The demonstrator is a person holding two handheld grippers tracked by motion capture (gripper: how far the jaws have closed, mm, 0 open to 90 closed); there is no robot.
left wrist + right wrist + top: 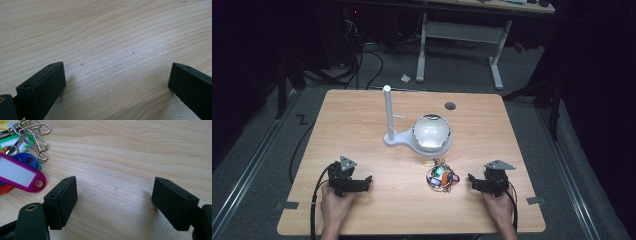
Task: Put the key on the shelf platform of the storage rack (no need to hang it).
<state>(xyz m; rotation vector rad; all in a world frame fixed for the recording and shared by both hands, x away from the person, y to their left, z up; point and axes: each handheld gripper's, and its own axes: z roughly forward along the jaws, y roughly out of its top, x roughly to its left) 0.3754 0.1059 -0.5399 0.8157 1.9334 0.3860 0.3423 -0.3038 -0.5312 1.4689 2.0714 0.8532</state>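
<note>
Both black two-jaw grippers, left (pixel 367 181) and right (pixel 472 181), are sitting released on the light wooden table (pixel 362 115), with colourful plastic key tags (pixel 441 177) lying beside the right.

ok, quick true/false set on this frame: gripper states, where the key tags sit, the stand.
1. Both grippers are open and hold nothing. True: the left gripper and the right gripper each show jaws spread over bare wood.
2. The bunch of key tags hangs on the white stand. False: it lies flat on the table, nearer the person than the stand.
3. The key tags lie closer to the right gripper than to the left. True.
4. The purple tag is clamped between the right gripper's jaws. False: it lies beside them, untouched.
5. The white bowl sits on the stand's base. True.
</note>
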